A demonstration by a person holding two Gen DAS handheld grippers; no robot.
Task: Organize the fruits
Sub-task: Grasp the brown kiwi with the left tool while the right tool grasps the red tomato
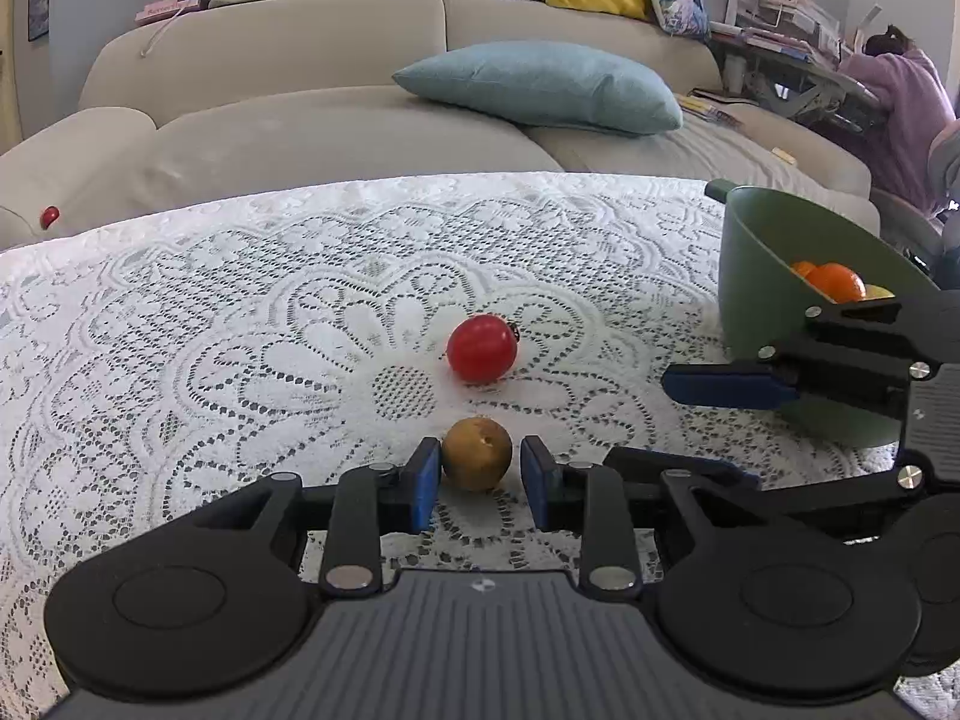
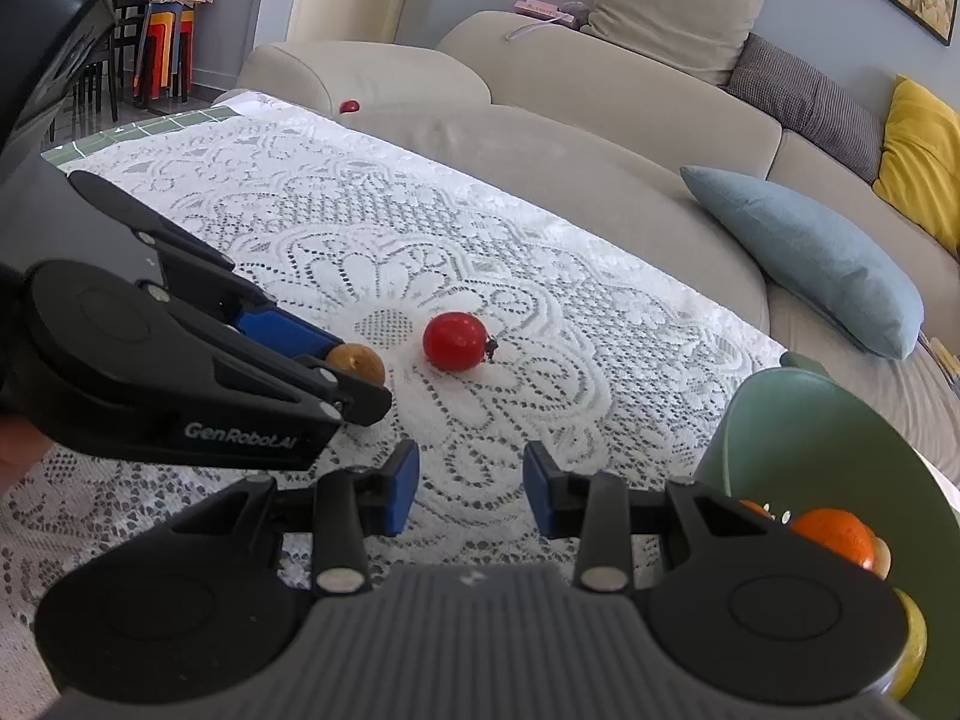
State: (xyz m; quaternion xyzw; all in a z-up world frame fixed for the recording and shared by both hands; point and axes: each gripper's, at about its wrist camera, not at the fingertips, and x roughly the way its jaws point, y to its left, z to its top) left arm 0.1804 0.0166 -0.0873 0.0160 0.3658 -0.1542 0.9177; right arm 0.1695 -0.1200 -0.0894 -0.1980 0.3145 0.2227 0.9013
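Observation:
A small brown round fruit lies on the lace tablecloth between the fingers of my left gripper. The left pad touches it; a narrow gap shows at the right pad. The fruit also shows in the right wrist view, at the tips of the left gripper. A red round fruit lies a little beyond it. My right gripper is open and empty over the cloth; it shows at the right in the left wrist view. A green bowl holds oranges.
The table has a white lace cloth. A beige sofa with a blue cushion stands right behind the table. A small red ball lies on the sofa arm. A person in purple sits at far right.

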